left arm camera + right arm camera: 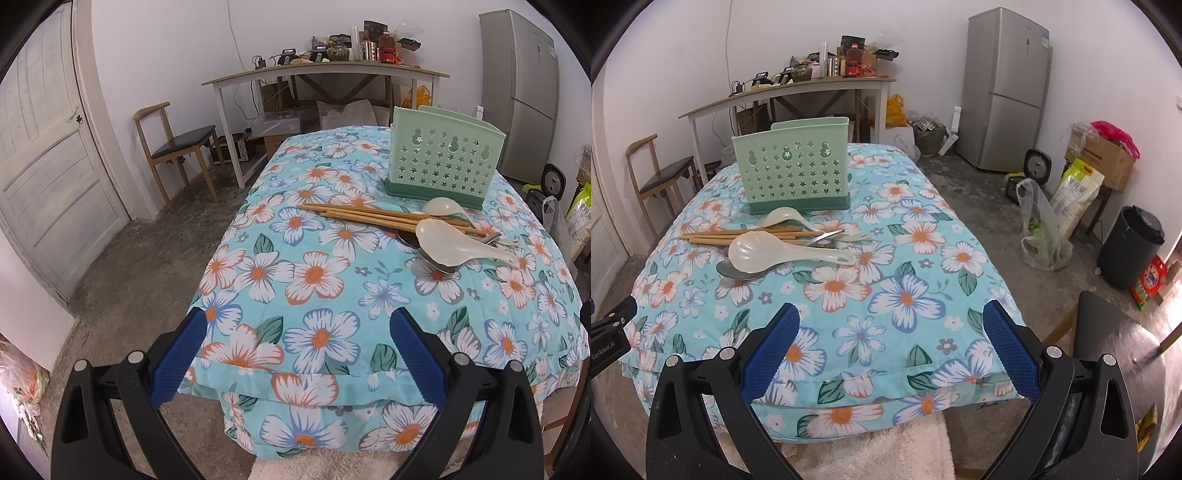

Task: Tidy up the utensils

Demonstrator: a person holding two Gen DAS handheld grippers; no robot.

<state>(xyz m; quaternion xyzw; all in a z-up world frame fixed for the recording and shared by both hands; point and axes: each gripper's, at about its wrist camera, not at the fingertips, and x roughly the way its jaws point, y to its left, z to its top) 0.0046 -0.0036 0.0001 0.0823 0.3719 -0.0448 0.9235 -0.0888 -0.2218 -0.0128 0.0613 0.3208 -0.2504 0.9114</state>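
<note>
1. Because nothing has been sorted yet, both claws hang back over the near edge of the table [960, 384], which is covered by a floral quilt; the left claw [297, 325] and the right claw [888, 321] each stand wide apart and hold nothing.
2. All the utensils lie in one loose heap near the table's far end, just in front of the green holder [796, 170], presumably so each piece needs only a short lift into it.
3. Wooden chopsticks [369, 216] lie roughly parallel, their tips pointing to the left side; a large white ladle [783, 253] rests on top of a metal spoon [733, 271], and a smaller white spoon [783, 216] sits nearest the holder.
4. Standing upright, the holder has a star-perforated front wall; its inside and any dividers cannot be seen from either view.
5. More metal cutlery [827, 236] pokes out beneath the ladle's handle, but how many pieces, and of what kind, is hard to tell.
6. A sliver of the left tool shows at the right view's left border.
</note>
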